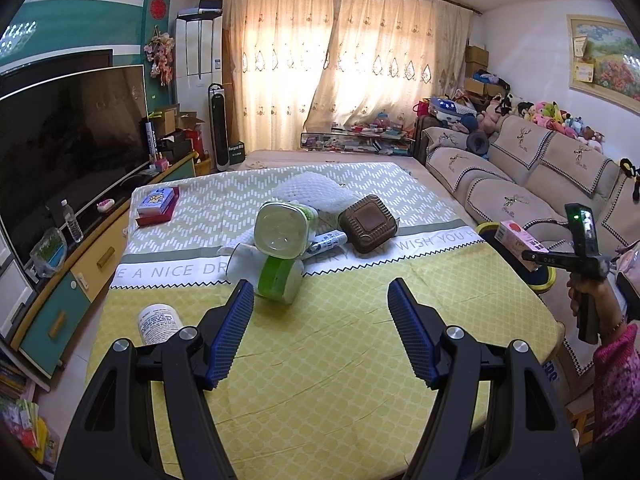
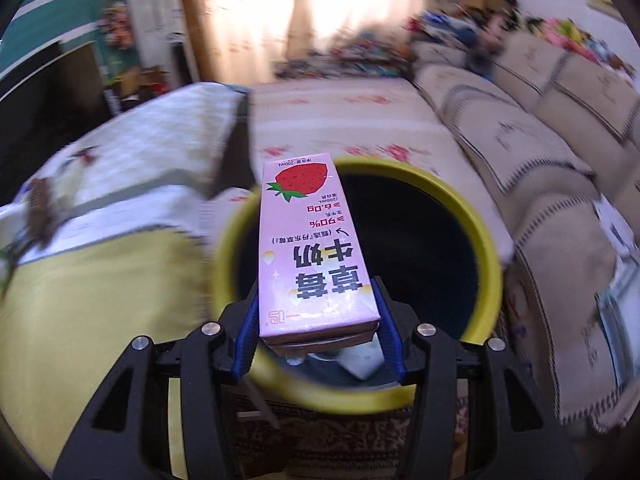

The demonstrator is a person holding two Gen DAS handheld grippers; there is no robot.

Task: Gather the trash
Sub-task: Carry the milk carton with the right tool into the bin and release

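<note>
Between my right tongs (image 2: 318, 320), clamped at its base, the light, crushable milk carton (image 2: 312, 240) hangs over the bin (image 2: 490, 256), while my left tongs (image 1: 320, 332) gape empty.

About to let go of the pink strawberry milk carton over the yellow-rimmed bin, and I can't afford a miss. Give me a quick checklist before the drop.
1. Grip: right gripper pads clamp the pink carton on both sides: ok.
2. Position: the carton's held end sits over the opening of the yellow-rimmed bin, but its far end reaches to the far rim: cannot tell if it drops clear.
3. Bin space: dark inside, some pale trash at the bottom, room left: ok.
4. Steadiness: the right wrist view is motion-blurred: not ok, settle first.
5. Left gripper: open, empty, above the tablecloth, away from the bin: ok.
6. Trash remaining: green-labelled jar and brown box lie on the table: not ok.
</note>
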